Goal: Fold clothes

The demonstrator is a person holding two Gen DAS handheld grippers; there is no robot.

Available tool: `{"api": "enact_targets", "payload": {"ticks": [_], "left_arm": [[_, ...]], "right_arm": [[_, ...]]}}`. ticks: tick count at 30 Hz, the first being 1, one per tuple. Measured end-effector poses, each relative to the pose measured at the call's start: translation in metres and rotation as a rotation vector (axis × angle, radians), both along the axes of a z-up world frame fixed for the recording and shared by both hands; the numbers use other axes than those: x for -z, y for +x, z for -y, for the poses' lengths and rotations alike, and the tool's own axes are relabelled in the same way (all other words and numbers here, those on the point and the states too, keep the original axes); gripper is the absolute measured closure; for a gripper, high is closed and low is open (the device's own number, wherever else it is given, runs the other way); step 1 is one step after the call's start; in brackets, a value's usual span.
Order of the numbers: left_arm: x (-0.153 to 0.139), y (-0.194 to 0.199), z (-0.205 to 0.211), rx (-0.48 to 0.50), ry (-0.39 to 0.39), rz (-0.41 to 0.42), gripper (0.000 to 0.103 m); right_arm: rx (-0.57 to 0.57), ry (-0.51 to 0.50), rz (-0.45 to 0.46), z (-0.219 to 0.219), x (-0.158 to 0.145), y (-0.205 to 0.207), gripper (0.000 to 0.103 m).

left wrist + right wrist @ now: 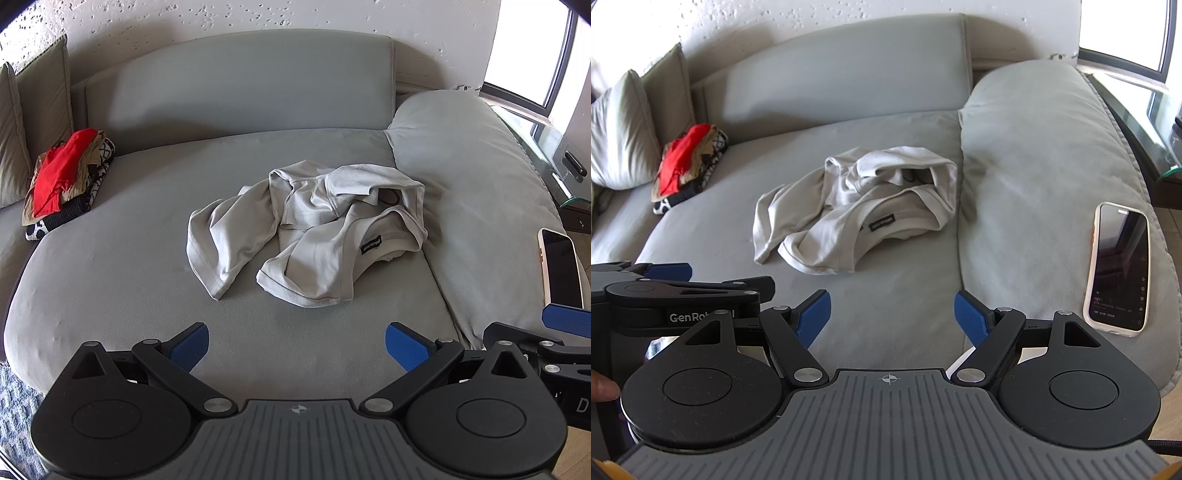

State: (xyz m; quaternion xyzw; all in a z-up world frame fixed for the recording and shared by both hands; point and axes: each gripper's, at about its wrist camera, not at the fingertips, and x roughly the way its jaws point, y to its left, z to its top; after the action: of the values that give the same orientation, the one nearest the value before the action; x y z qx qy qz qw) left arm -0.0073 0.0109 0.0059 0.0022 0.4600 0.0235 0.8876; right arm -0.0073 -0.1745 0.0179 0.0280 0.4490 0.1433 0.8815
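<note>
Grey T-shirt [306, 229] lies crumpled mid-sofa [110, 280], soft and limp; left gripper [297, 347] and right gripper [892, 314] hover spread wide, hem corners look the best hold

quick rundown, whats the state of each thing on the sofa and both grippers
grey shirt: crumpled in a heap on the seat, unfolded, label showing
pile of clothes: stacked at the far left of the seat, red one on top
phone: lying flat on the right armrest, face up, screen dim
left gripper: open, empty, short of the shirt
right gripper: open, empty, short of the shirt
</note>
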Motion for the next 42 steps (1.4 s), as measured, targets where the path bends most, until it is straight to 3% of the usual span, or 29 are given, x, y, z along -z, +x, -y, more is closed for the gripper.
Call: {"api": "enact_targets", "payload": {"ticks": [12, 23, 27, 31, 35, 38, 42], "left_arm": [[0.006, 0.004, 0.001, -0.016, 0.029, -0.023, 0.001], [0.034, 0.031, -0.031, -0.072, 0.002, -0.040, 0.001], [0.051, 0.038, -0.052, -0.133, -0.085, -0.073, 0.008], [0.067, 0.043, -0.074, -0.234, -0.191, -0.113, 0.026], [0.078, 0.050, -0.095, -0.317, -0.427, -0.098, 0.047], [0.088, 0.058, -0.108, -0.394, -0.583, -0.071, 0.054], [0.109, 0.072, -0.121, -0.495, -0.742, -0.074, 0.056]], "right_arm": [[0.026, 0.026, -0.013, 0.006, 0.005, 0.010, 0.024], [0.086, 0.104, -0.052, 0.022, 0.043, 0.049, 0.021], [0.108, 0.132, -0.067, 0.028, 0.057, 0.063, 0.021], [0.123, 0.183, -0.115, 0.029, 0.077, 0.076, 0.023], [0.133, 0.212, -0.137, 0.029, 0.087, 0.083, 0.023], [0.132, 0.219, -0.141, 0.027, 0.090, 0.085, 0.023], [0.129, 0.220, -0.140, 0.028, 0.092, 0.086, 0.023]]}}
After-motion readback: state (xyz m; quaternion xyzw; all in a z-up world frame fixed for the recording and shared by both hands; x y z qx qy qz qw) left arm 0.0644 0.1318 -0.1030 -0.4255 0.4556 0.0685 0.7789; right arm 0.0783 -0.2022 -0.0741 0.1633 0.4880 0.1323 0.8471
